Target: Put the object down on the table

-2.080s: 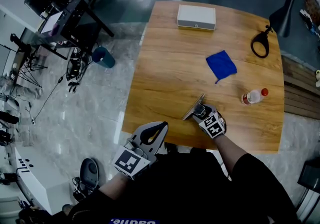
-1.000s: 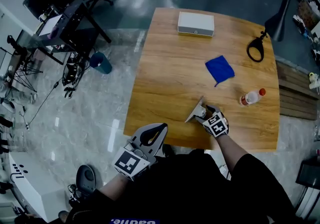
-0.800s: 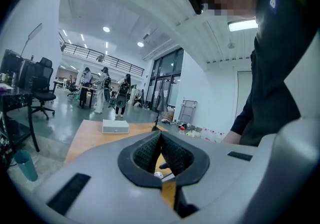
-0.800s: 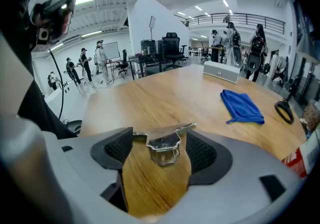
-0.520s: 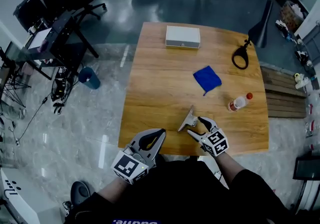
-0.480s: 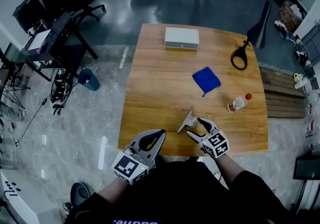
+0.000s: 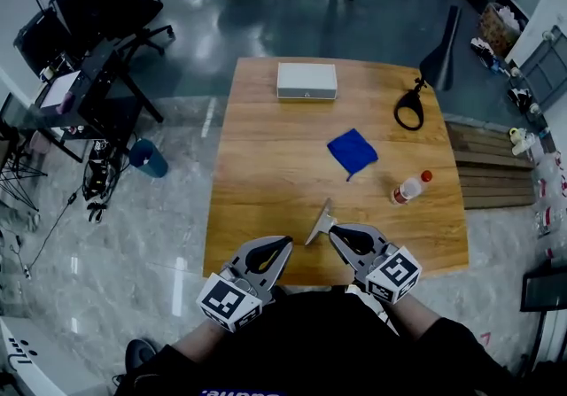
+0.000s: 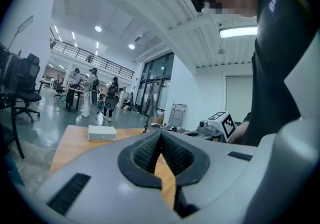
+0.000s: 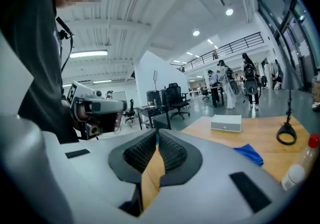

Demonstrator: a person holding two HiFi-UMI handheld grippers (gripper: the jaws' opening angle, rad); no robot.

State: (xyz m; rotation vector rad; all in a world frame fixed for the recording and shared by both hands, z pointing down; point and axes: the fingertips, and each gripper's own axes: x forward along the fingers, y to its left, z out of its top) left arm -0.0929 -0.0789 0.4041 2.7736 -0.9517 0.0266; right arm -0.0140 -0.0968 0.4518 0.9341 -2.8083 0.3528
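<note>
Grey metal piece (image 7: 317, 224) lies flat on the table (image 7: 266, 146), on my side of the blue cloth (image 7: 353, 151) and a little left of it, close to the front edge. Its long axis runs from that edge up toward the cloth, leaning slightly right.

Right gripper (image 7: 337, 231): tips are just beside the piece's near end, almost straight below the cloth. The jaws are closing and have nearly met. Only bare tabletop shows through the gap, and nothing is held.

Left gripper (image 7: 285, 244): jaws pressed together and empty. It sits further left of the cloth than the piece, at the table edge.

My read is that the put-down is done. The right gripper is nearer and would need to straddle the piece across its narrow width.
</note>
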